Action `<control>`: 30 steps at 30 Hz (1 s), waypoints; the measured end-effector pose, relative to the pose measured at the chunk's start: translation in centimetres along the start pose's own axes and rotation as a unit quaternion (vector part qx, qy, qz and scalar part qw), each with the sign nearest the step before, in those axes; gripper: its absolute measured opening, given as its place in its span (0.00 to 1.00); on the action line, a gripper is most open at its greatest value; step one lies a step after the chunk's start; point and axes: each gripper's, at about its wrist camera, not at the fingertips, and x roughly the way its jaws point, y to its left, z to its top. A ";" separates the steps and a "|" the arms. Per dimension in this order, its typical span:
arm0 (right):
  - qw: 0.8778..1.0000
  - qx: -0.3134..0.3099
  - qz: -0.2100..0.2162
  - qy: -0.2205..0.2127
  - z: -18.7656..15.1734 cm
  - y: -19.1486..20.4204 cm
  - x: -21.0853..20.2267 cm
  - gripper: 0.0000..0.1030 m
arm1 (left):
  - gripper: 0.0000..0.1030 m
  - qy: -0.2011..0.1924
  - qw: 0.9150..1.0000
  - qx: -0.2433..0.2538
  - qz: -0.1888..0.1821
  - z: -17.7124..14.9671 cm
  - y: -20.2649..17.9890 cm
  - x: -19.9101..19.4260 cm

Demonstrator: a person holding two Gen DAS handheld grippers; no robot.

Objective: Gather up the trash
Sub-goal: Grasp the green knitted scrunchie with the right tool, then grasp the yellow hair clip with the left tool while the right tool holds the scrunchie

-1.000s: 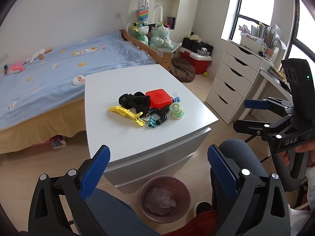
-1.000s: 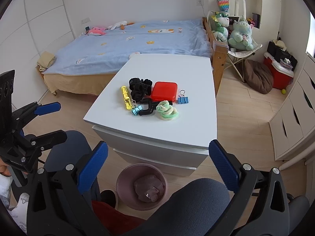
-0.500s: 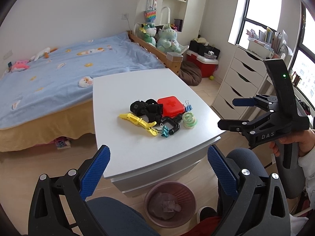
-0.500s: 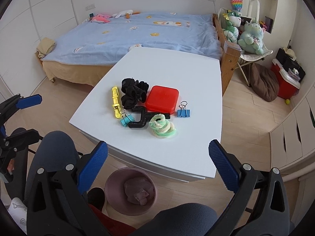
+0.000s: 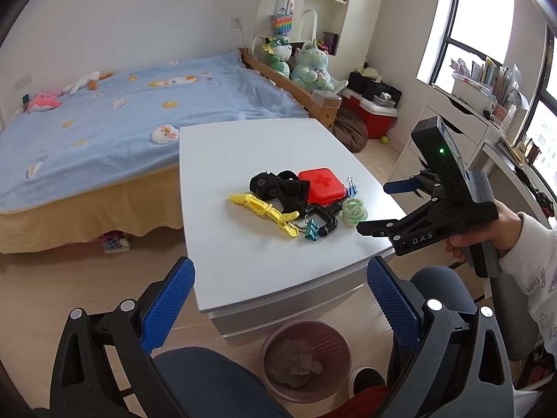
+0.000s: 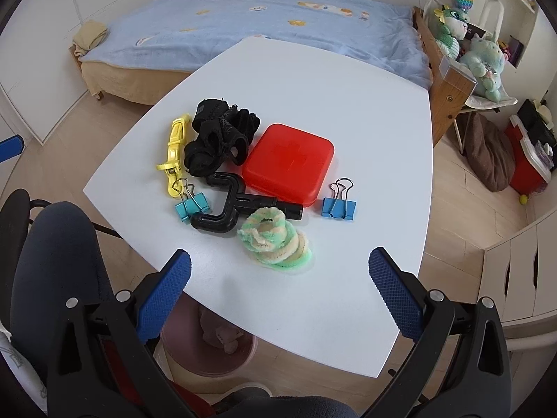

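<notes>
Right gripper point(image 6: 278, 275) jaws wide open, empty, hovering just short of green-cream fuzzy coil point(image 6: 275, 240) on table point(image 6: 313, 76). Left gripper point(image 5: 278, 299) jaws equally wide, empty, farther from coil.

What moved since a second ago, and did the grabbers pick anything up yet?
The right gripper moved forward over the white table, toward the green fuzzy coil. The left gripper shifted a little but stays back from the table. Both remain open and empty. The clutter and the trash bin lie unmoved.
</notes>
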 end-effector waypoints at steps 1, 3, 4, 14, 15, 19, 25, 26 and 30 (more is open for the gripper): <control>1.000 -0.003 0.002 0.001 0.0 0.1 0.2 0.94 | 0.93 0.001 1.000 -0.001 0.000 0.0 0.1 0.1; 1.000 -0.006 0.006 0.004 0.2 0.0 0.7 0.80 | 0.93 0.003 1.000 -0.003 -0.001 -0.1 0.2 0.2; 1.000 -0.006 0.007 0.009 0.3 -0.1 1.0 0.76 | 0.93 0.004 1.000 -0.004 -0.001 -0.1 0.3 0.3; 1.000 -0.007 0.013 0.022 0.3 -0.3 2.2 0.56 | 0.92 0.006 1.000 -0.013 -0.004 -0.3 0.8 0.5; 1.000 -0.008 0.012 0.022 0.3 -0.3 2.2 0.53 | 0.93 0.006 1.000 -0.013 -0.004 -0.3 0.8 0.5; 1.000 -0.010 0.012 0.024 0.3 -0.2 2.5 0.39 | 0.93 0.006 1.000 -0.014 -0.006 -0.3 0.8 0.5; 1.000 -0.004 0.014 0.019 0.1 -0.3 2.2 0.32 | 0.93 0.006 1.000 -0.018 -0.008 -0.2 0.8 0.5; 1.000 -0.002 0.014 0.017 0.1 -0.4 2.1 0.32 | 0.92 0.007 1.000 -0.019 -0.009 -0.2 0.8 0.5; 1.000 0.010 0.015 0.008 0.0 -0.5 1.3 0.31 | 0.92 0.005 1.000 -0.019 -0.012 0.1 0.8 0.7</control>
